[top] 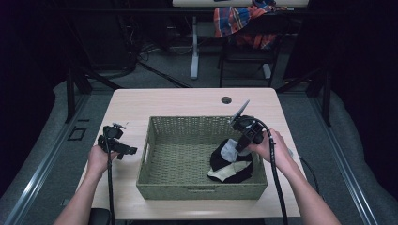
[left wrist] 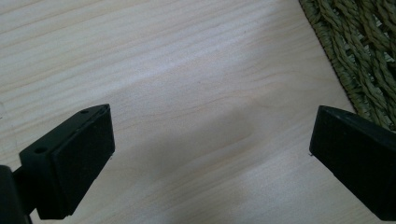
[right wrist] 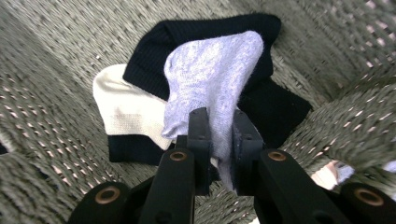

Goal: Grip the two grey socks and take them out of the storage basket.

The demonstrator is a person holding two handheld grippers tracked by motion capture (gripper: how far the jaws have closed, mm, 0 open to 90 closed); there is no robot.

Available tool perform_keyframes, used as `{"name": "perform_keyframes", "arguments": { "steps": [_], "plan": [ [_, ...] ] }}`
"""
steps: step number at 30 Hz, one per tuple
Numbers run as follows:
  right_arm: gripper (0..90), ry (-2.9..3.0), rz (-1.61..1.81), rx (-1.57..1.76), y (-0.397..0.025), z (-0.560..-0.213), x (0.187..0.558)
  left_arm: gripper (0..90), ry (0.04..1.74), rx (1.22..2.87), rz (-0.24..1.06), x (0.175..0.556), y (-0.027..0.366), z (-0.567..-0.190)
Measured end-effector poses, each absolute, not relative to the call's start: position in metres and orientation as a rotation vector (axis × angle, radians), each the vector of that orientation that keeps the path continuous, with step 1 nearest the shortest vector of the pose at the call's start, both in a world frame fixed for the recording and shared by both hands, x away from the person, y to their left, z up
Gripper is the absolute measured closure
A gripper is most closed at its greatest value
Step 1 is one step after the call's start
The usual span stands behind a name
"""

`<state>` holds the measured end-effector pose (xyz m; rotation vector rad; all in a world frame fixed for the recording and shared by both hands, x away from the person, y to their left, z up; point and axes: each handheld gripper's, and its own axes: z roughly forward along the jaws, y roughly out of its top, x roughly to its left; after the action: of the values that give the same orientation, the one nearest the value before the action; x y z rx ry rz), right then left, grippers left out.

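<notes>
Grey sock [right wrist: 212, 74] pinched btwn right tool [right wrist: 219, 135] jaws.

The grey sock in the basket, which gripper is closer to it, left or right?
Right. The right gripper has its fingers clamped on the grey sock inside the basket. The left gripper sits outside the basket's left wall, over the table, open.

Left gripper [top: 123, 151] held low at the left side, jaws spread wide with nothing between them, forearm reaching in from below. Right gripper [top: 239, 149] angled downward from the right hand [top: 272, 149], jaws pinched tight on pale grey fabric.
</notes>
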<state>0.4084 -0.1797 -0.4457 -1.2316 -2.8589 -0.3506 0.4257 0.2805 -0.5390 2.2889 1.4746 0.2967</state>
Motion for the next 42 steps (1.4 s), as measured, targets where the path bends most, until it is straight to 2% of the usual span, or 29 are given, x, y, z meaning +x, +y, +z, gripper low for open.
{"name": "perform_keyframes", "arguments": {
  "steps": [22, 42],
  "plan": [
    [80.6, -2.877, -0.585, -1.278, -0.204, -0.398, 0.401, 0.1, 1.473, 2.301, 0.283, 0.426, 0.279, -0.541],
    [80.4, -2.913, -0.666, -1.303, -0.211, -0.376, 0.392, 0.1, 1.472, 2.306, 0.281, 0.426, 0.280, -0.541]
  ]
}}
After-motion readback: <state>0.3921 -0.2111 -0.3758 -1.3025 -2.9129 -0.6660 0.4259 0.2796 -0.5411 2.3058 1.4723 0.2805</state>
